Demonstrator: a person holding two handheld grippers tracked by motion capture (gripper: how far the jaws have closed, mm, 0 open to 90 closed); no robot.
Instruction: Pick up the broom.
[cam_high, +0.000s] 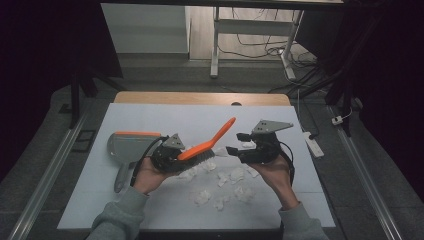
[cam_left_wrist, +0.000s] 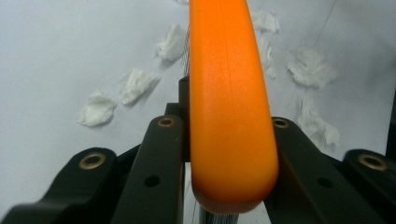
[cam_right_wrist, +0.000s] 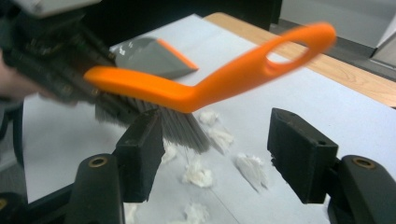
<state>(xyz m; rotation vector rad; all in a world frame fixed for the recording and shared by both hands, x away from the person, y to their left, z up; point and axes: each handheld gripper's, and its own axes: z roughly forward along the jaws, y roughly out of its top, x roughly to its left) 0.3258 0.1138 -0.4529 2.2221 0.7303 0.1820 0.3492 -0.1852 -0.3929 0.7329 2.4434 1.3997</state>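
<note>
Left tool (cam_high: 172, 155) pinches the orange brush (cam_high: 207, 142) above paper scraps (cam_high: 222, 187); right tool (cam_high: 240, 145) spread

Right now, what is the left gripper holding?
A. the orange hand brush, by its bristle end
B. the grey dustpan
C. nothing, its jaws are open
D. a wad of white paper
A: in the left gripper view the left gripper has both jaws pressed against the orange hand brush, and the high view shows the brush's looped handle pointing away from that gripper, toward the right gripper.
</note>
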